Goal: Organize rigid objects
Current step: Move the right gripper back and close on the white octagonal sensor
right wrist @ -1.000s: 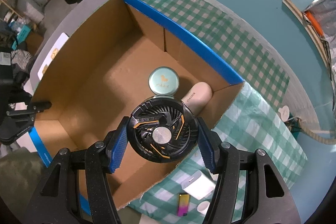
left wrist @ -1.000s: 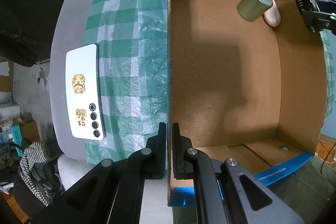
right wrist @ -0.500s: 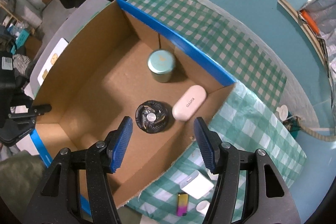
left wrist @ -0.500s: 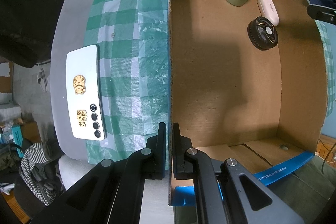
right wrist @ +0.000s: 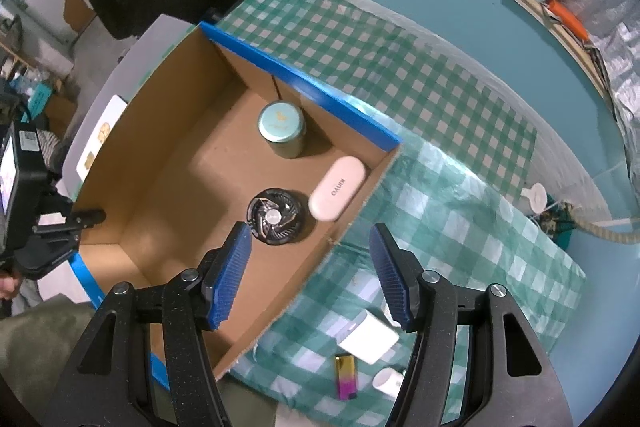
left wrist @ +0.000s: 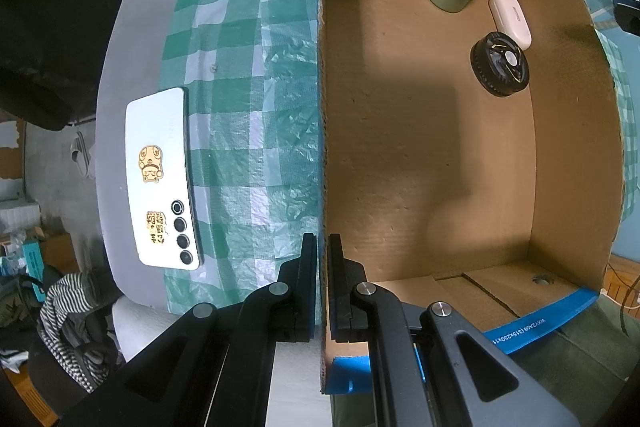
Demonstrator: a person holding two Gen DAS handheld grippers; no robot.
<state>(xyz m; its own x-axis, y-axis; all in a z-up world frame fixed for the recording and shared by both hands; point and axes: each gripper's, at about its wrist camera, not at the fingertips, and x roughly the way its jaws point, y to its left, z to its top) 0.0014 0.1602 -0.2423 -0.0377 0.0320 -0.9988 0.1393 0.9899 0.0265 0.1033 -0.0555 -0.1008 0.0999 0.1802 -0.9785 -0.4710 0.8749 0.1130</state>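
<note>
Left gripper [left wrist: 322, 259] fingers were pinched on the cardboard box [left wrist: 323, 107] wall, right gripper [right wrist: 311, 269] fingers were wide open and empty, black fan [right wrist: 275, 216] lay just beyond them inside the box beside the white case [right wrist: 338, 188].

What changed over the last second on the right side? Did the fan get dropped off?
Yes. The right gripper let go of the black fan, which now lies on the box floor touching the white case; its fingers are open and have pulled back up and toward the near wall. The green tin and the phone stayed put. The left gripper is still clamped on the box wall.
</note>
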